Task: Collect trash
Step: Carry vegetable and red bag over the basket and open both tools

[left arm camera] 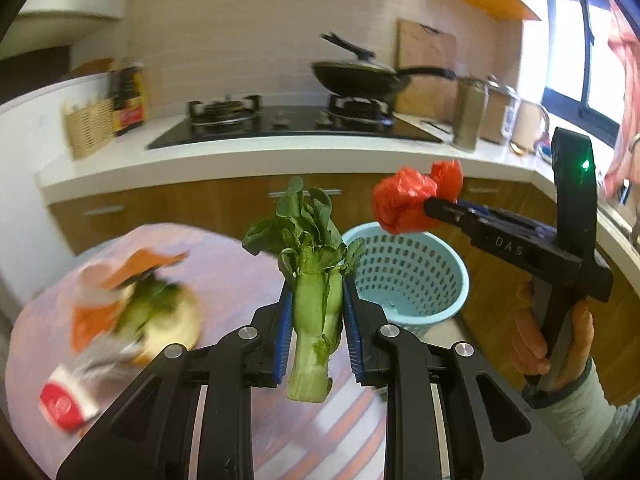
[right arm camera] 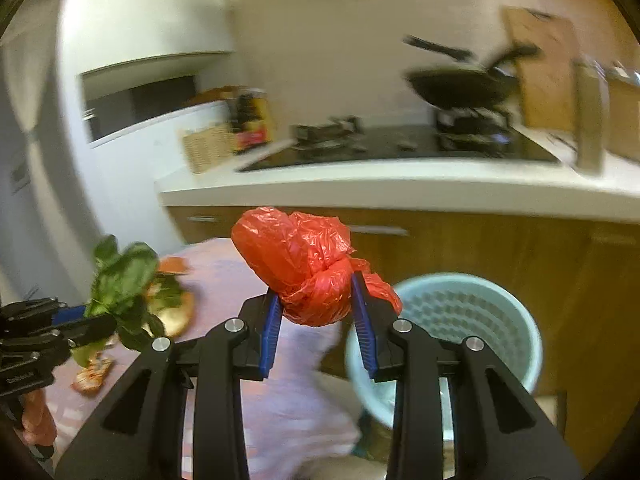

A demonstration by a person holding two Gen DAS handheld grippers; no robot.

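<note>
The left tool is closed narrow on a bok choy, its blue pads pressing the pale stalk from both sides so the leaves stand upright above the fingers and the cut root hangs free below; gripping the firm stem and not the limp leaves probably keeps the vegetable from slipping or tearing. The right tool is clamped on a crumpled red plastic bag, pinching it low at the bunched part so that most of the bag bulges above the fingers. Both loads are held in the air, clear of the surface with its pale purple cloth. The light blue perforated basket stands just beyond the edge of that surface, in front of the wooden cabinets, and seems to serve as the bin. In the left wrist view the bag hangs near the basket's rim, about over its far edge, while the bok choy is nearer the camera, between surface and basket. It looks as if both items are being carried to the basket for dropping. More scraps, blurred, lie on the cloth: something orange, some greens, and a red and white packet, so collecting appears only partly done.
</note>
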